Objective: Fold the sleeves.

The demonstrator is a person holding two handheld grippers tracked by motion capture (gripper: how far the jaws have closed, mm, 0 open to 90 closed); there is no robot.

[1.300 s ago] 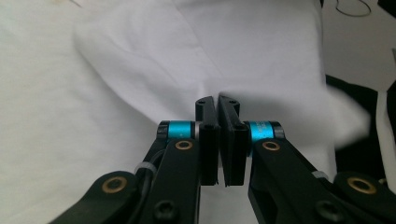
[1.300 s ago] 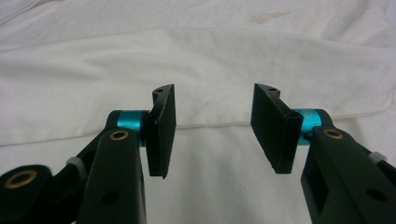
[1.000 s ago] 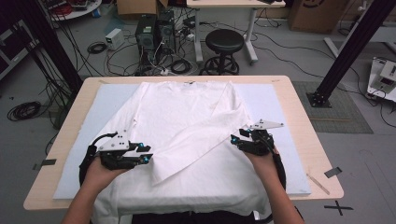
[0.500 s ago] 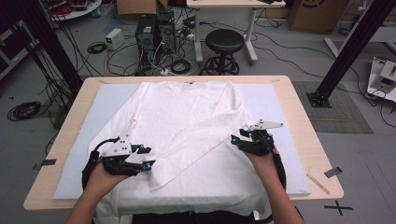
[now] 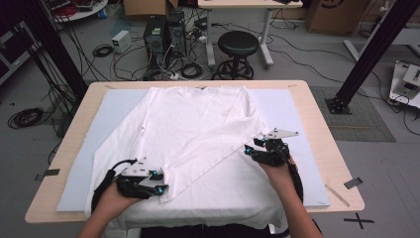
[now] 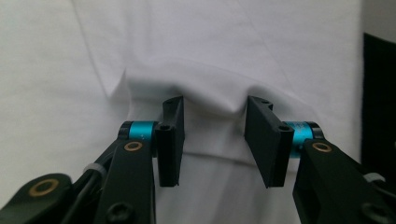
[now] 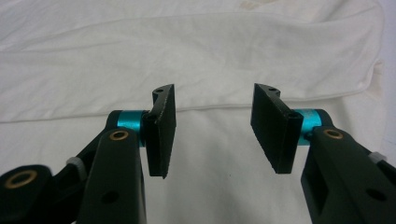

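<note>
A white T-shirt (image 5: 198, 124) lies flat on a light blue mat (image 5: 292, 109), its right side folded over in a long diagonal edge. My left gripper (image 5: 162, 181) sits at the lower left tip of that fold. Seen in the left gripper view, its jaws have just been closing, and a puckered ridge of shirt cloth (image 6: 215, 100) is pinched between the pads of the left gripper (image 6: 215, 105). My right gripper (image 5: 250, 152) rests at the fold's right end. There, in the right gripper view, the right gripper (image 7: 215, 91) stands open over the fold edge (image 7: 219, 106), with nothing pressed between its pads.
The mat covers a wooden table (image 5: 324, 134) whose near edge is draped by the shirt hem. A stool (image 5: 238, 47), computer cases and cables stand on the floor beyond the far edge. A black post (image 5: 366, 49) rises at the right.
My left gripper has moved down toward the near edge and slightly right, and the fold's lower tip has shifted with it. The right gripper has stayed put.
</note>
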